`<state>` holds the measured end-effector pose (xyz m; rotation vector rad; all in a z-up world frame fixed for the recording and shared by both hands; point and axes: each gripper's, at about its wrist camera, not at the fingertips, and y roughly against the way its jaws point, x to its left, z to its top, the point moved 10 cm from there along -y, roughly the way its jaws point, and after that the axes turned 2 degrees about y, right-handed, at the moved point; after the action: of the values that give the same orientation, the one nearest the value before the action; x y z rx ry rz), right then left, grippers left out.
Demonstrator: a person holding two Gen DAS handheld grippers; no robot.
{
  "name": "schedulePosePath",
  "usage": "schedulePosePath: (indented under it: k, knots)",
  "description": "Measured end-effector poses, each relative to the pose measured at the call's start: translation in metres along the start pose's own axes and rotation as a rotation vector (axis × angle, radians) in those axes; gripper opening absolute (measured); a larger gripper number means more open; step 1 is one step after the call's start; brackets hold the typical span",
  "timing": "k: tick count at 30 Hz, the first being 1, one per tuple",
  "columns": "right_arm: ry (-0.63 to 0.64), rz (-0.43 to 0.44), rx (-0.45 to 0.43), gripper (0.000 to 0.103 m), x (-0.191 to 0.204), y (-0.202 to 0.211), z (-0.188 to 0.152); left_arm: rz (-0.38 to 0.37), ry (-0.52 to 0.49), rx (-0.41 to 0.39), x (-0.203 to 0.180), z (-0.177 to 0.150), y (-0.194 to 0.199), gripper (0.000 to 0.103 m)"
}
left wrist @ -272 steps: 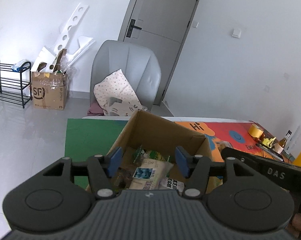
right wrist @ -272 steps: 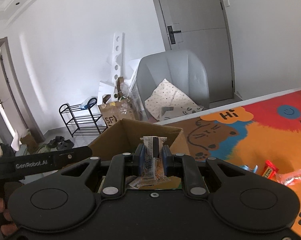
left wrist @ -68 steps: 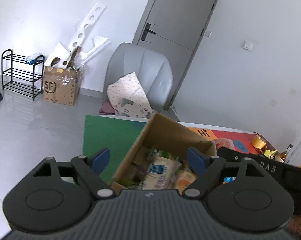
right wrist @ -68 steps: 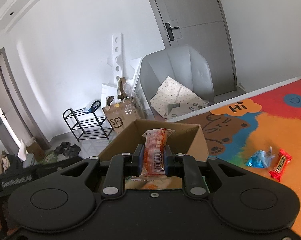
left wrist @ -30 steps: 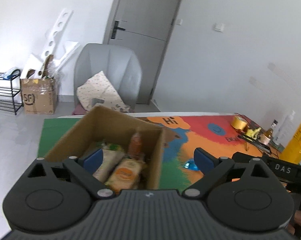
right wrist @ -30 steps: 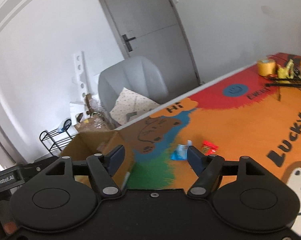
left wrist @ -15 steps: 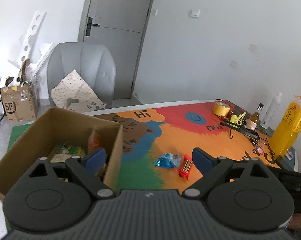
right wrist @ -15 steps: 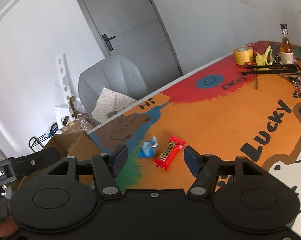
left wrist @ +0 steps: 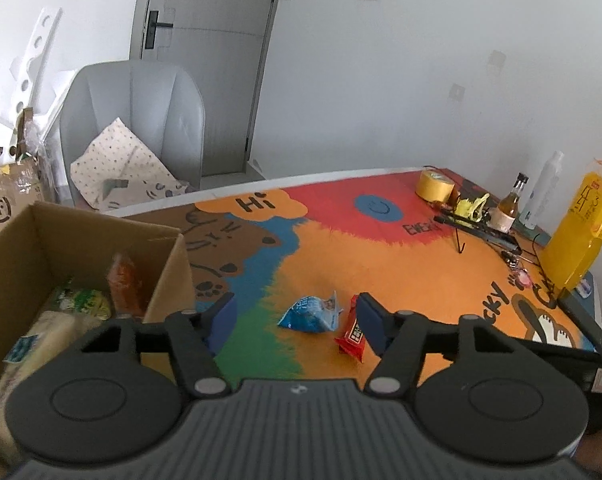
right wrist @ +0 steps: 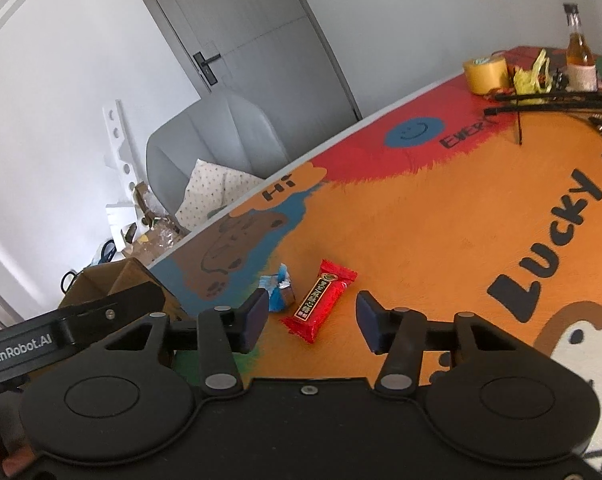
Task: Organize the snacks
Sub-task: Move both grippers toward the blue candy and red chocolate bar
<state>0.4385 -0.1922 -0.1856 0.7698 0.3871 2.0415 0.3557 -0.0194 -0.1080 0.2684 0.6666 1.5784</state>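
A blue snack packet and a red wrapped bar lie side by side on the colourful table mat. My left gripper hovers over the blue packet, its jaws closing with the packet framed between them but untouched. In the right wrist view the red bar lies between the closing jaws of my right gripper, also untouched, with the blue packet just left of it. A cardboard box with several snacks inside stands at the left.
A yellow tape roll, a small bottle, a black stand and a tall yellow bag crowd the table's far right. A grey chair with a cushion stands behind the table, near a grey door.
Both grippers swung from above the box to the right and down toward the two snacks on the mat. Both pairs of jaws have narrowed.
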Motion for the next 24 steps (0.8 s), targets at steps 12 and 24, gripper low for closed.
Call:
schedulePosePath:
  k: [12, 24]
  knots:
    - [-0.015, -0.011, 0.074, 0.048, -0.007, -0.051, -0.007, 0.005, 0.026, 0.047, 0.008, 0.000, -0.040, 0.049]
    - [0.043, -0.018, 0.089, 0.022, -0.009, -0.064, -0.006, -0.009, 0.018, 0.078, -0.001, -0.005, -0.069, 0.050]
